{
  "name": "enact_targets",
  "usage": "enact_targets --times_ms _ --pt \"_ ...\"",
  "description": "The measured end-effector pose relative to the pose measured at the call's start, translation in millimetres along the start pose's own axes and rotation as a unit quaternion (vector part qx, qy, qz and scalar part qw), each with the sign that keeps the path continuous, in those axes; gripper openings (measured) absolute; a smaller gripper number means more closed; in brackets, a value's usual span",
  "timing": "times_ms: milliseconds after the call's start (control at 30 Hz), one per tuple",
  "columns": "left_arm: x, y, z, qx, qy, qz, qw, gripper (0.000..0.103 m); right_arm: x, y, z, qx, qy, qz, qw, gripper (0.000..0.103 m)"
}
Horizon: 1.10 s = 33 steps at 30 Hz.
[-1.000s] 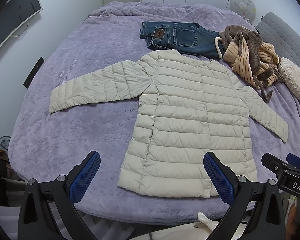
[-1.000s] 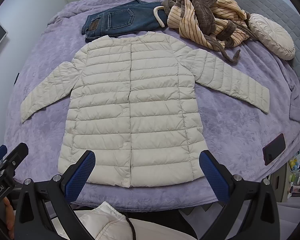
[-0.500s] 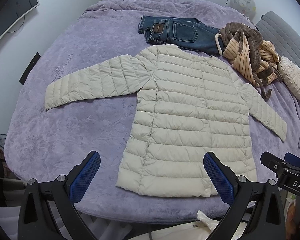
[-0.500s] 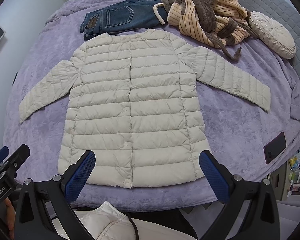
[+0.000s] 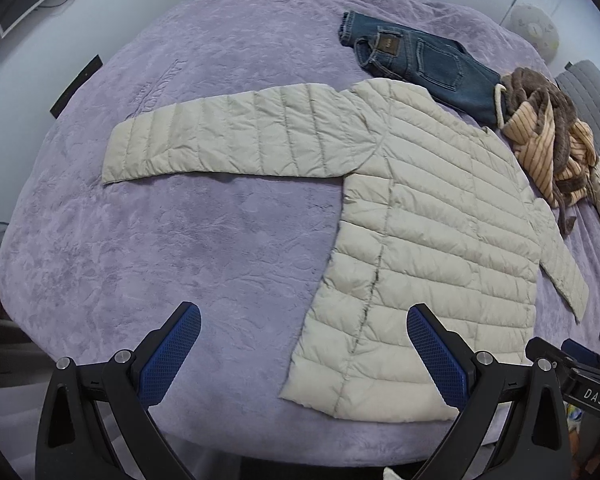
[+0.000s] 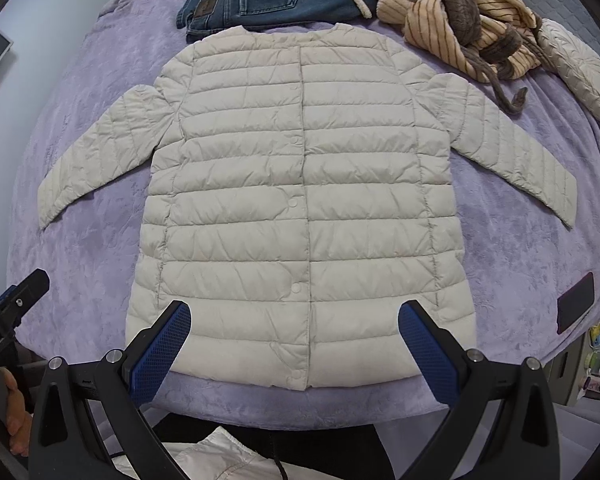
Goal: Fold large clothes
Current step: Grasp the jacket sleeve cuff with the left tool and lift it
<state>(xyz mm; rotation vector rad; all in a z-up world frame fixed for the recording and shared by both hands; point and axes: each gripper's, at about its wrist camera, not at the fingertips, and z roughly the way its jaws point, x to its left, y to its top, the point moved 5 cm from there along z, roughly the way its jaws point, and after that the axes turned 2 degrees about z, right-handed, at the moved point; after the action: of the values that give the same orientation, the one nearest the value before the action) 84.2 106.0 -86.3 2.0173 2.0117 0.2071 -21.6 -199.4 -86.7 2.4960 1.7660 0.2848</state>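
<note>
I've swung the left gripper (image 5: 304, 356) toward the jacket's (image 6: 300, 208) left sleeve (image 5: 228, 140), fingers wide and empty; the right gripper (image 6: 294, 348), equally wide, hovers over the hem. The jacket lies flat on the bed (image 5: 160, 260), so the sleeve fold comes first

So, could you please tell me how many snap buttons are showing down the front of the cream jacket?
5, all along the centre placket of the cream quilted puffer jacket: upper chest, mid-chest, waist, lower front, and hem. More may be hidden near the neckline.

Purple blanket (image 6: 100, 264); round cushion (image 6: 580, 76) at right; dark phone (image 6: 575, 303) near edge.
</note>
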Motion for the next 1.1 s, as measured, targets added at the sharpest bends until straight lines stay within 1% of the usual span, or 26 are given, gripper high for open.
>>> enact_targets --times_ms 133,233,367,467,600,767,833,967,1000,1033,1067,1100 --pt "39.0 12.8 28.3 0.004 -0.004 -0.037 0.9993 0.103 32.8 13.7 25.8 0.013 0.005 -0.010 1.000 0.103" --pt "68.7 26.0 48.6 -0.004 -0.014 -0.069 0.9975 0.103 62.6 25.5 47.4 0.018 0.028 -0.028 0.999 0.103" --pt "112.6 48.6 77.5 -0.024 -0.022 -0.116 0.9927 0.103 101.7 37.8 72.1 0.035 0.019 -0.062 0.997 0.103" --pt "145.8 65.7 103.5 -0.041 -0.043 -0.161 0.9851 0.103 121.4 48.1 86.2 0.038 0.017 -0.074 0.996 0.103" --pt "178.9 84.4 142.2 -0.053 -0.086 -0.211 0.9722 0.103 142.2 62.2 100.3 0.033 0.015 -0.091 0.995 0.103" --pt "206.8 99.6 183.3 -0.060 -0.123 -0.276 0.9514 0.103 165.4 79.3 114.1 0.023 0.018 -0.120 0.992 0.103" --pt "213.3 104.4 190.8 -0.070 -0.124 -0.289 0.9468 0.103 171.8 86.2 117.8 0.015 0.022 -0.125 0.992 0.103" --pt "223.2 115.4 194.0 -0.100 -0.098 -0.295 0.9453 0.103 181.3 102.3 128.2 0.000 0.026 -0.129 0.991 0.103" --pt "225.6 117.2 193.7 -0.105 -0.091 -0.298 0.9444 0.100 182.9 106.8 131.1 -0.003 0.026 -0.128 0.991 0.103" --pt "228.0 118.5 193.5 -0.107 -0.082 -0.301 0.9441 0.085 184.2 111.5 133.5 -0.006 0.025 -0.128 0.991 0.103" --pt "230.5 120.4 194.4 -0.106 -0.072 -0.301 0.9450 0.075 185.1 116.4 135.3 -0.010 0.025 -0.127 0.992 0.103" --pt "232.4 122.2 195.0 -0.103 -0.069 -0.297 0.9468 0.054 186.2 122.1 136.9 -0.016 0.024 -0.127 0.991 0.103"
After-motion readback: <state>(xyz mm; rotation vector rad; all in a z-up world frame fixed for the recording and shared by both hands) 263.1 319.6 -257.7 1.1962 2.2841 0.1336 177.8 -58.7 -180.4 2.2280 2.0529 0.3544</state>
